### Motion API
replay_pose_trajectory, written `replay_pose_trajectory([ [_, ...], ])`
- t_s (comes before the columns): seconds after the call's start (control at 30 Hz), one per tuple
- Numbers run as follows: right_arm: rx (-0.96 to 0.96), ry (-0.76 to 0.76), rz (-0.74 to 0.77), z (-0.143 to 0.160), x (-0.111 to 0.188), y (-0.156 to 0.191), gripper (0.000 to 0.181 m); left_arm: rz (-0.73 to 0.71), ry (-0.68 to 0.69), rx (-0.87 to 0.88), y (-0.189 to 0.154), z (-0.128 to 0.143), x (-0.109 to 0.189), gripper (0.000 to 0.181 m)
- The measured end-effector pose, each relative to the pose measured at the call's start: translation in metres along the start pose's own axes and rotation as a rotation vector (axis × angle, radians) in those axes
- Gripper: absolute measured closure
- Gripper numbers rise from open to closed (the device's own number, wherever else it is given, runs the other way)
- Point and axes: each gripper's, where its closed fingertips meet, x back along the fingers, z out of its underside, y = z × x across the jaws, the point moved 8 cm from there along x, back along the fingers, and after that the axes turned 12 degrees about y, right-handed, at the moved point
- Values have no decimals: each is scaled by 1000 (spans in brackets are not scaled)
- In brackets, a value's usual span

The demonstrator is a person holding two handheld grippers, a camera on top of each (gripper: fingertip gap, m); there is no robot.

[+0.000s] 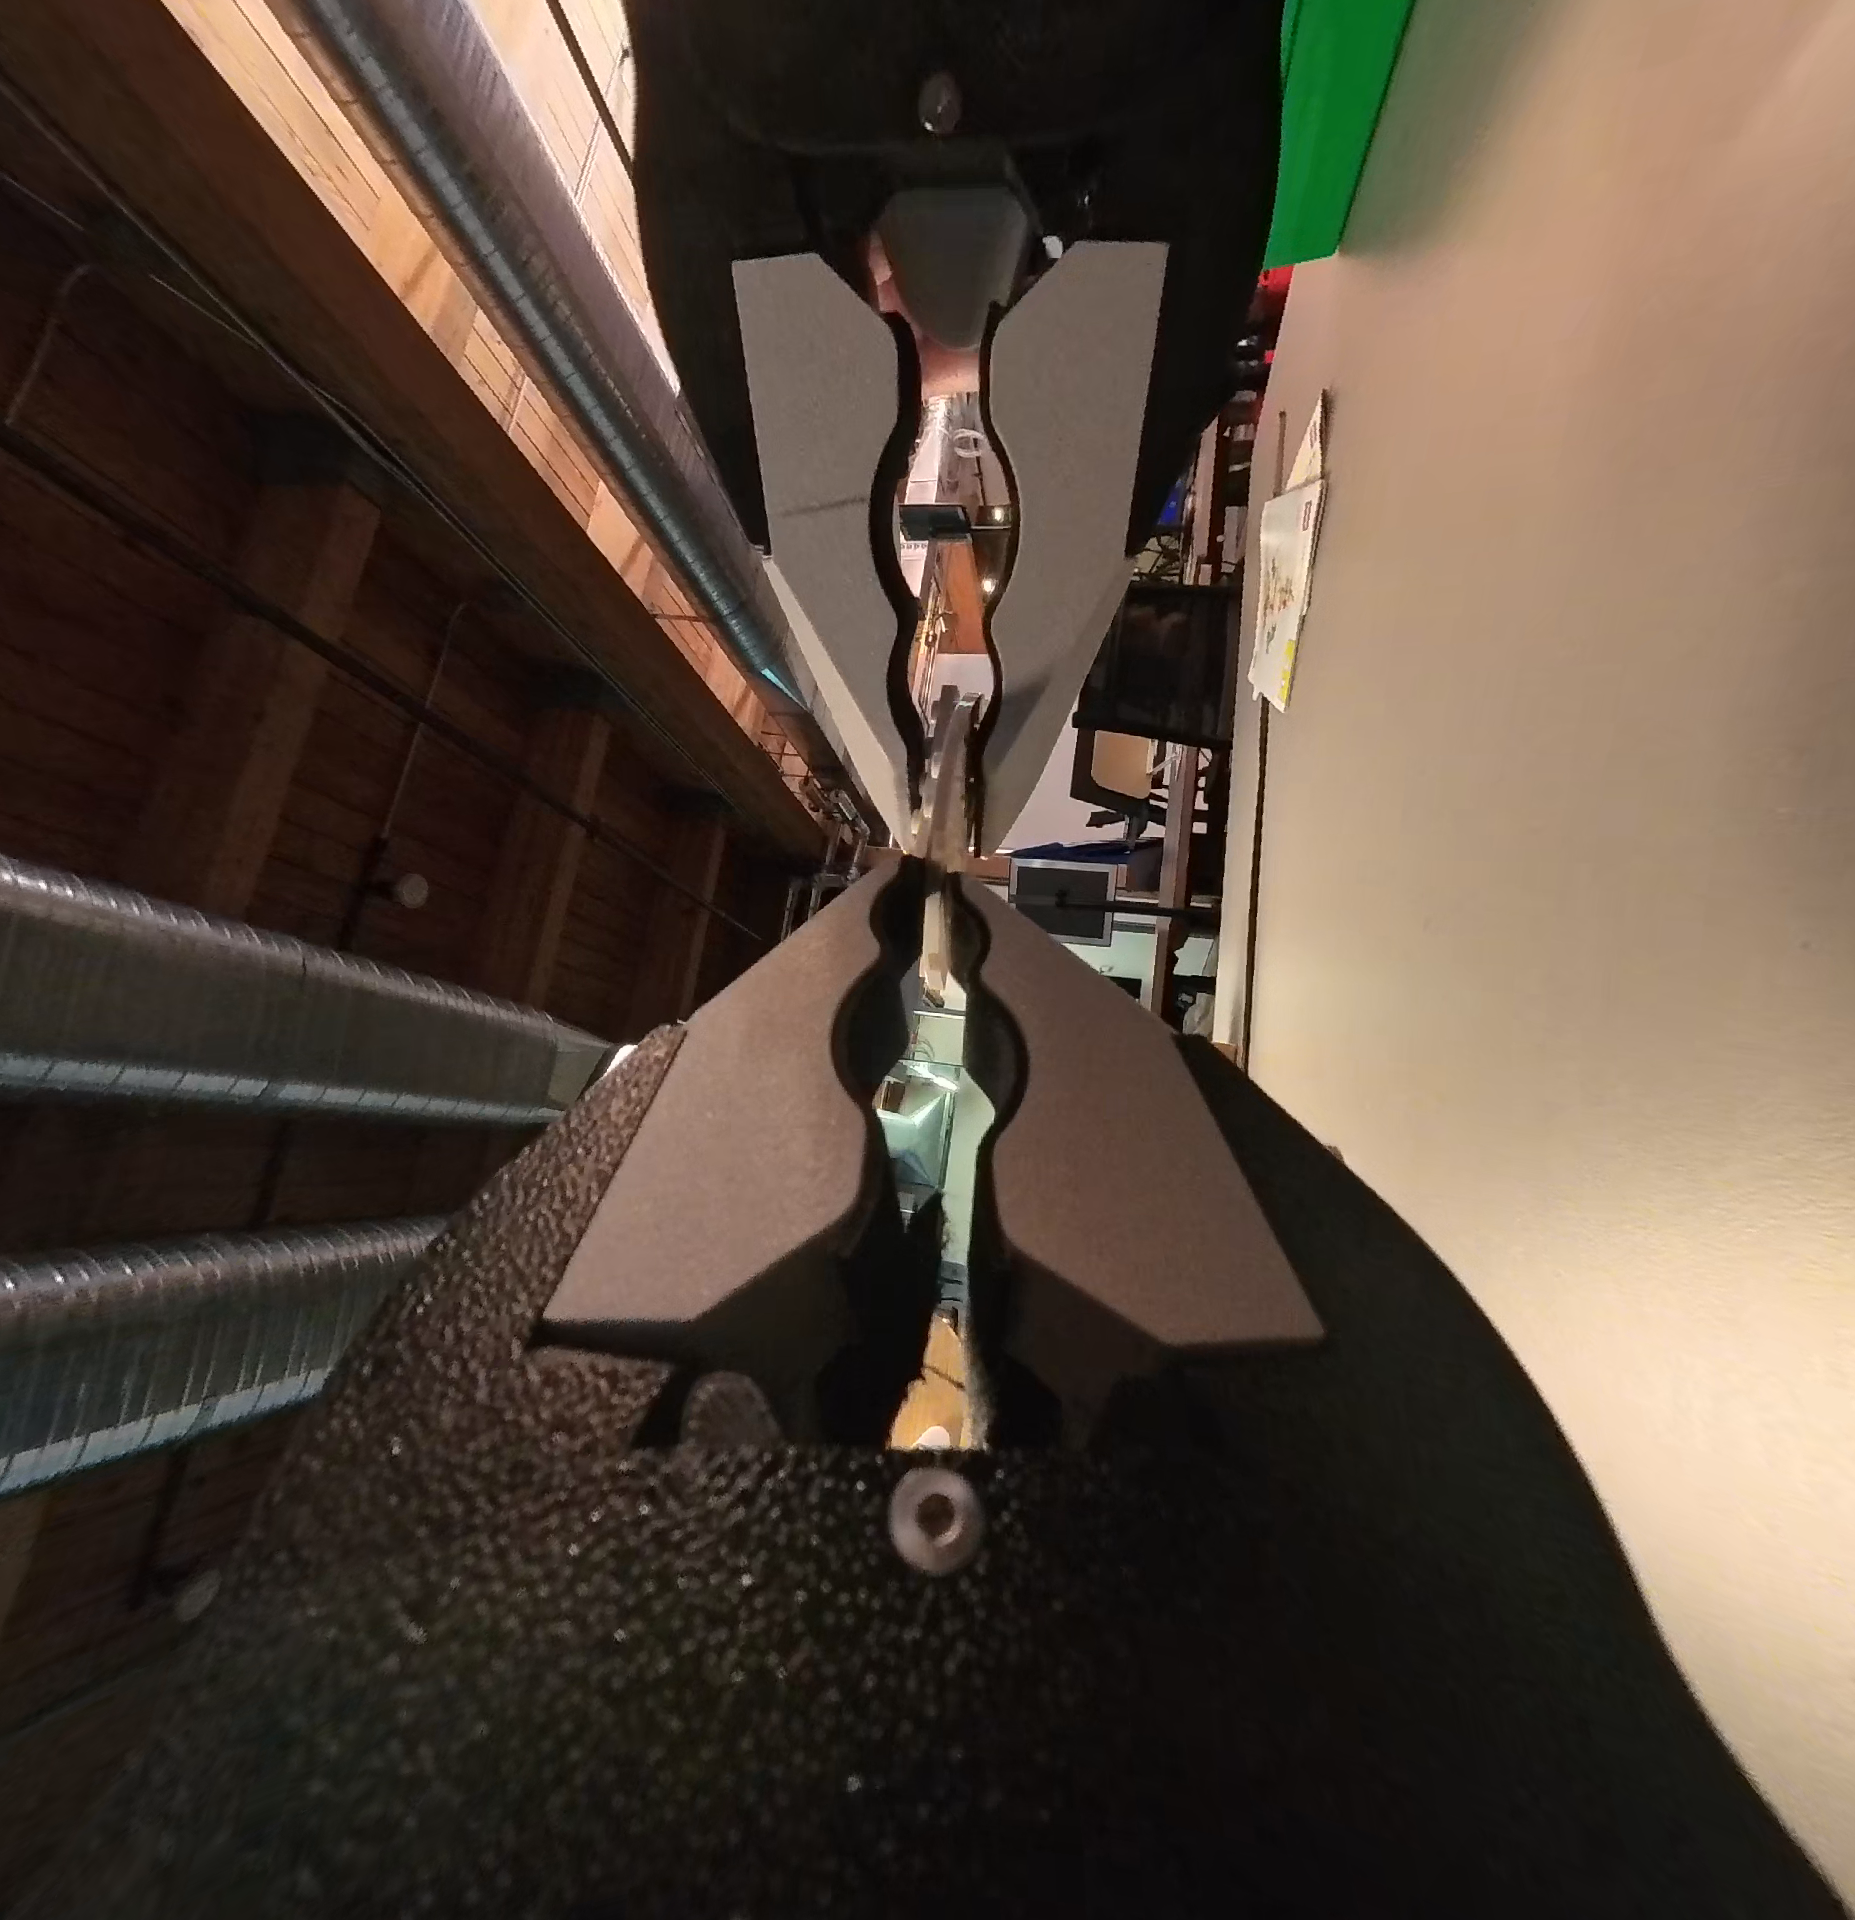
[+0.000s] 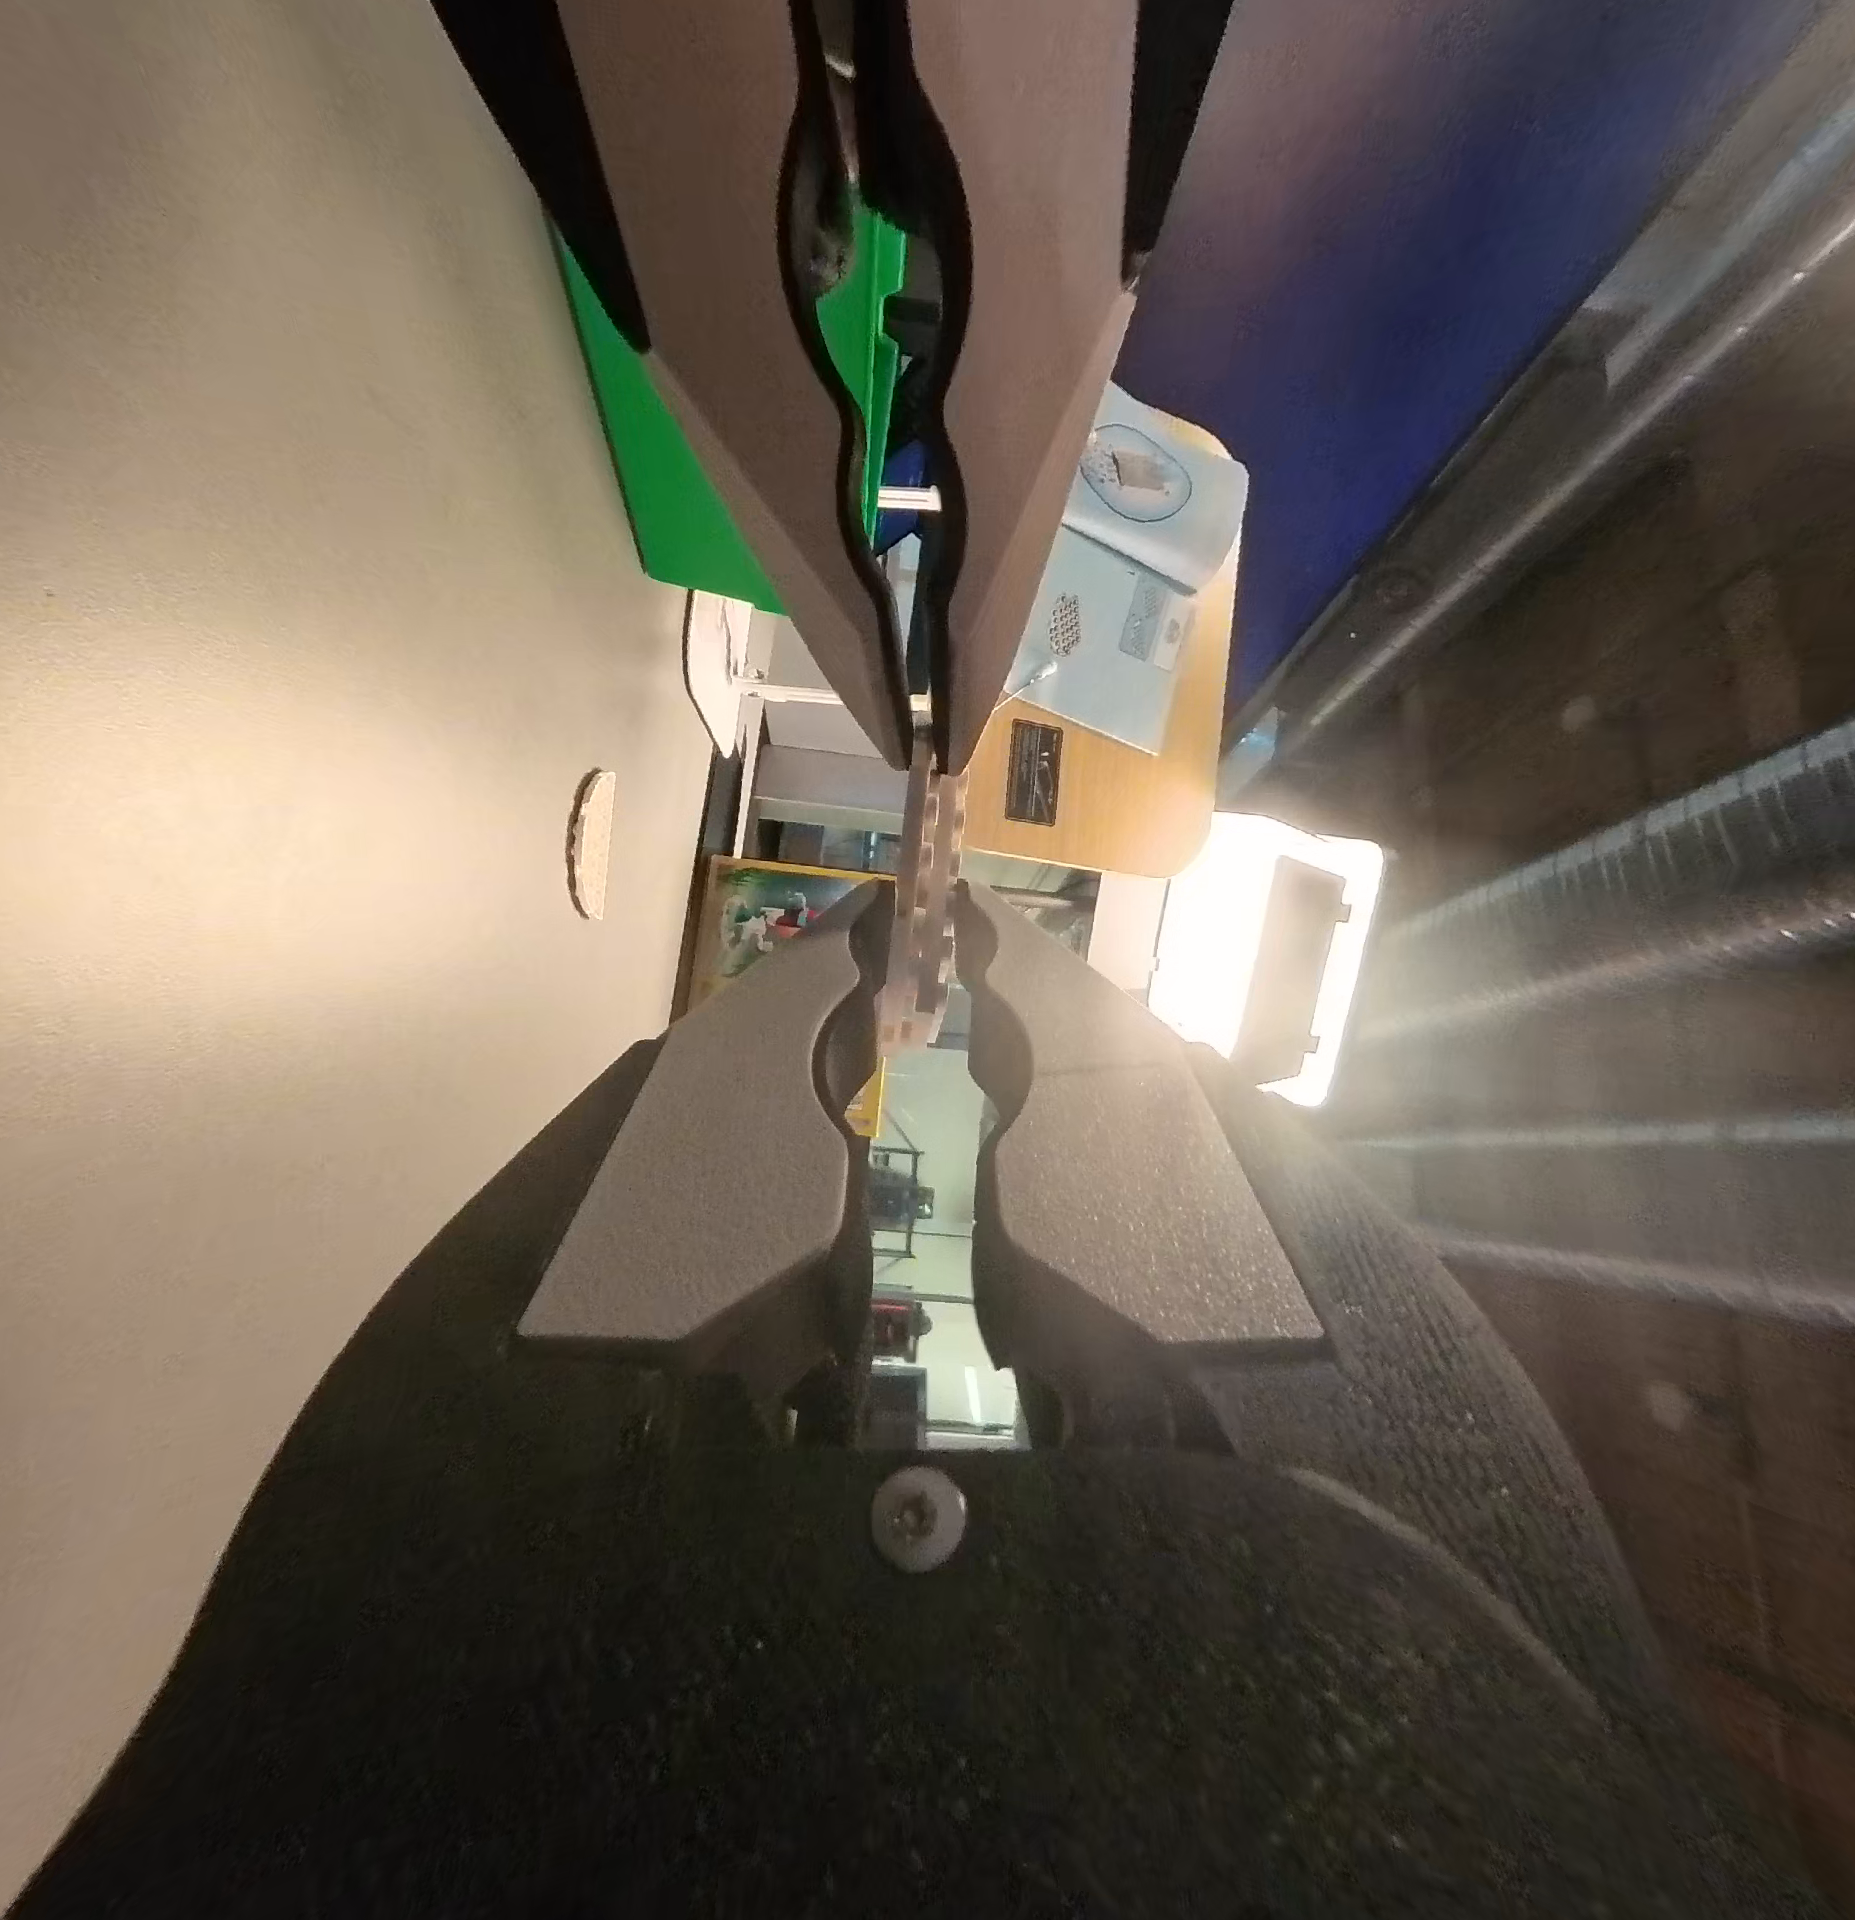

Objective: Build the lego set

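Both views rolled sideways, grippers tip to tip in mid-air beside pale beige table

Thin flat grey studded lego plate held edge-on between them

Left gripper: jaws narrow, pinching lower end of plate

Right gripper: jaws narrow, clamped on plate's other end

Handling judgement: light, rigid, smooth plastic; thin edge likely slips or twists under uneven squeeze; grip flat faces near ends, studs help bite

Loose pale round studded piece lies on table, well apart
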Motion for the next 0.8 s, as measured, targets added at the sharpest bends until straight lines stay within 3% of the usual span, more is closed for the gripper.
replay_pose_trajectory([
  [0.4,54,-85,29,2,5,-1,172,16,-60,20,2,-2,4,180],
  [0.6,-36,-87,-20,3,7,-2,173,7,-74,50,4,-2,4,178],
  [0.8,-173,-101,-55,7,8,-9,173,-5,-16,272,16,7,-2,159],
])
